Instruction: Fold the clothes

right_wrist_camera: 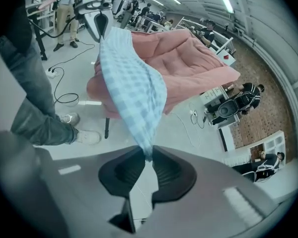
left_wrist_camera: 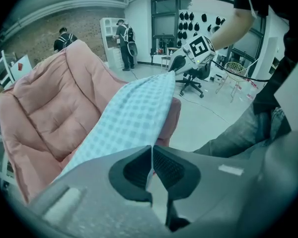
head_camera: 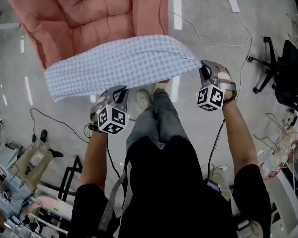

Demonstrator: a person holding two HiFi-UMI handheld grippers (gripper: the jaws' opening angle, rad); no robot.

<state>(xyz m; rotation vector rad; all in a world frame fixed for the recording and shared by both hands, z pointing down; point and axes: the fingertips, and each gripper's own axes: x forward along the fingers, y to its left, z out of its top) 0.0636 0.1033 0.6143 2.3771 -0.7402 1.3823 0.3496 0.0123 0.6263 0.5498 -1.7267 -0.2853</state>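
The grey floor (head_camera: 268, 29) spreads wide around a pink padded chair (head_camera: 84, 19), which stands on the far side of the person, left of centre. Over the chair's near edge hangs the checked garment (head_camera: 124, 63). It is held up in the air and drawn out as a band whose long axis runs left to right, the right end a little farther away than the left. I cannot tell whether its underside brushes the cushion.

The right gripper (head_camera: 204, 69) has the band's right tip. The left gripper (head_camera: 116, 92) takes the near edge partway along, so a stretch of cloth trails free beyond it to the left. In each gripper view the fingers (left_wrist_camera: 134, 170) are pressed together with a thin fold of checked cloth pinched between them, and the cloth runs from one pair across to the other.

The fold, as I judge it, turns on that left-to-right axis. Both holds sit on the near side of the garment with the chair just beyond, so laying it flat would mean carrying it away from the person onto the cushion. The left gripper is nearer the loose end, which looks likely to sag or bunch first.
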